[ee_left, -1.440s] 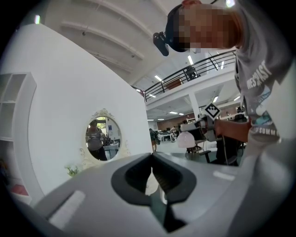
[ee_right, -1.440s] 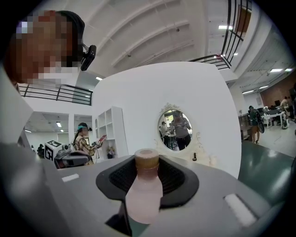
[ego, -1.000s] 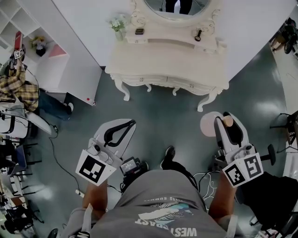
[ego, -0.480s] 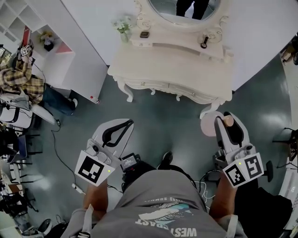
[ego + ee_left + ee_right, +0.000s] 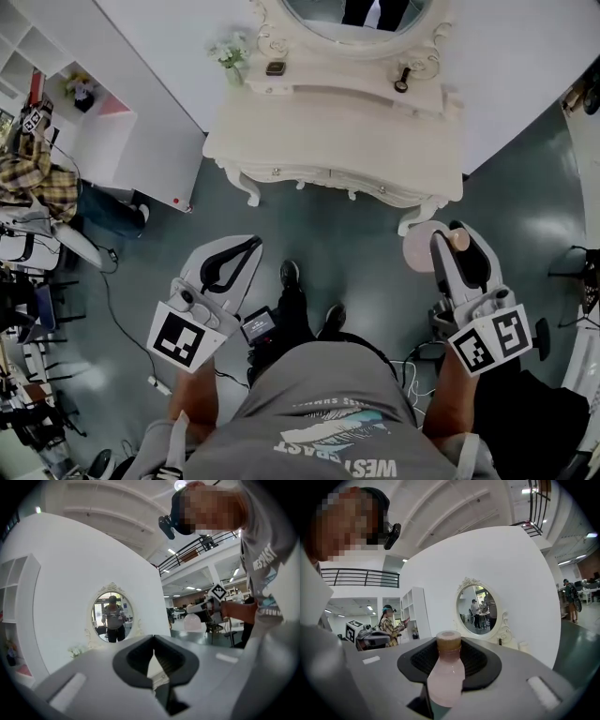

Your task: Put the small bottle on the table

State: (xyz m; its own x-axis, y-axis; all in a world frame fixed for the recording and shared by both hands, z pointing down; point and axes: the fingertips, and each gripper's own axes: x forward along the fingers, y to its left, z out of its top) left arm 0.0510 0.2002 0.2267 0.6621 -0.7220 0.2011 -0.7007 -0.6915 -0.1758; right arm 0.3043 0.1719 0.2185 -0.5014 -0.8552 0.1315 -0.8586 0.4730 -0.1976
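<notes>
Right gripper view shows the right gripper (image 5: 449,654) clamped on the small bottle (image 5: 446,674), a smooth, pale pink, rounded thing with a tan cap (image 5: 449,640) lying toward the jaw tips, between ribbed black pads (image 5: 423,662). The left gripper (image 5: 153,662) has its jaws together, with nothing in them. Since a second ago the person has stepped forward, one shoe (image 5: 290,273) now ahead. The table (image 5: 328,141), cream, carved and curvy-legged, sits nearer but still apart, so I'd say the carry is unfinished.
</notes>
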